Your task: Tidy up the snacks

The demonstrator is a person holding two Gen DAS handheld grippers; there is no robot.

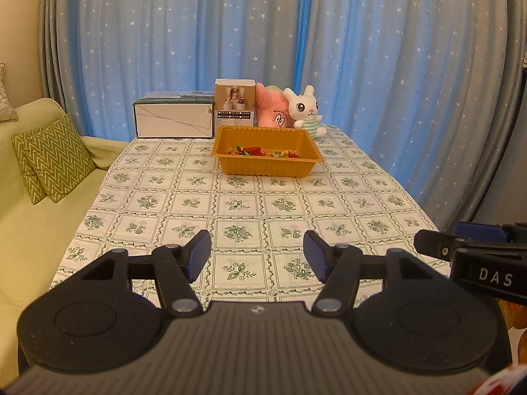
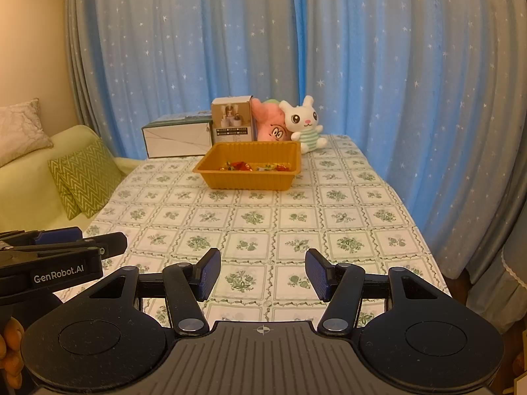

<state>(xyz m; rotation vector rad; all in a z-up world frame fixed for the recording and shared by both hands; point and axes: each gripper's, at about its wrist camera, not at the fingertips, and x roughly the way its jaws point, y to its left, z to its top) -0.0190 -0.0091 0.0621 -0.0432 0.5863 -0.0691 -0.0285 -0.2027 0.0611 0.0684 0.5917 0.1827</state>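
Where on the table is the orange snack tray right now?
In both wrist views the orange tray sits at the table's far end, just in front of the small box and the pink plush.

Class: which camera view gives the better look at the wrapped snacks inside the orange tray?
The right wrist view: the wrapped snacks show beyond the orange tray's near wall. In the left wrist view, that wall hides more of them.

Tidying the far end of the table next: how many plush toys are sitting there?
2. A white bunny plush behind the orange tray's right corner, and a pink plush touching its left side. Something green behind the pink one is mostly hidden.
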